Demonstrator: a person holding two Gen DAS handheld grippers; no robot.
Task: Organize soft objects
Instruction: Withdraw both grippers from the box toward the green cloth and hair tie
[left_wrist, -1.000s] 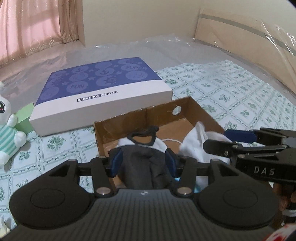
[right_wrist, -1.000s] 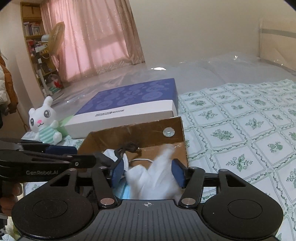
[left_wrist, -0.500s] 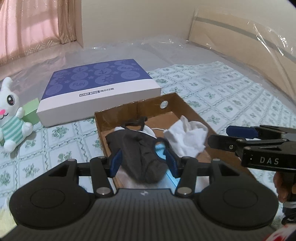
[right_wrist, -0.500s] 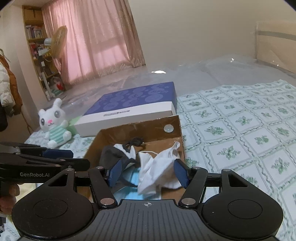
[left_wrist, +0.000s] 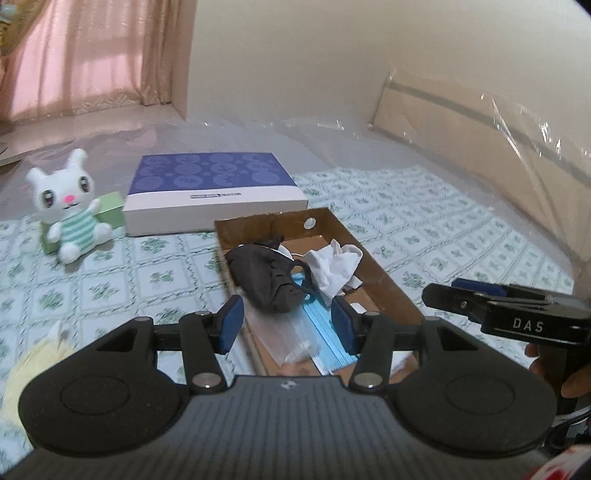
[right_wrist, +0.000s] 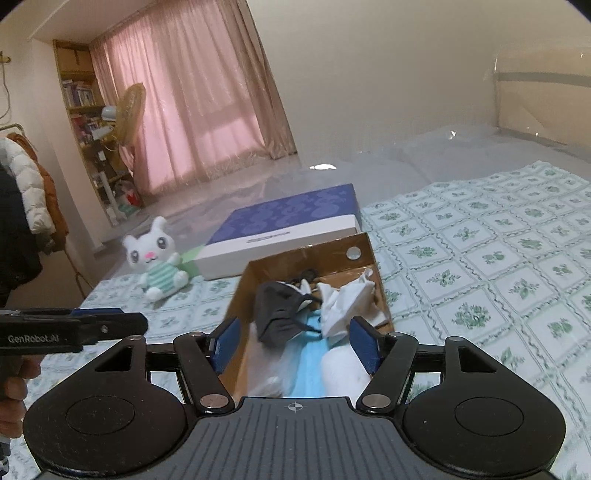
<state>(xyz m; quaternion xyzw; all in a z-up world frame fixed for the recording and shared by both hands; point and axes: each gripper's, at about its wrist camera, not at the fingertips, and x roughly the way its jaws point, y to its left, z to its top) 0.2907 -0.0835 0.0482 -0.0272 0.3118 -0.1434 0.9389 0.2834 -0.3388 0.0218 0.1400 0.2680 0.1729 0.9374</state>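
Soft cloths (left_wrist: 328, 271) already lay in the cardboard box (left_wrist: 384, 284), both grippers (left_wrist: 287, 325) (right_wrist: 295, 345) gaped empty, while the plush rabbit (left_wrist: 72, 206) waited outside.

Bedspread (right_wrist: 480, 258) right of the cardboard box (right_wrist: 376, 269) lies open (rabbit toy (right_wrist: 159, 266) left).

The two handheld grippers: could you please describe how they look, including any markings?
Both are matte black with ribbed bodies, round side discs and silver pivot screws. The left gripper and right gripper have blue finger pads. Side lettering reads "GenRobot.AI" on the left, "DAS" on the right.
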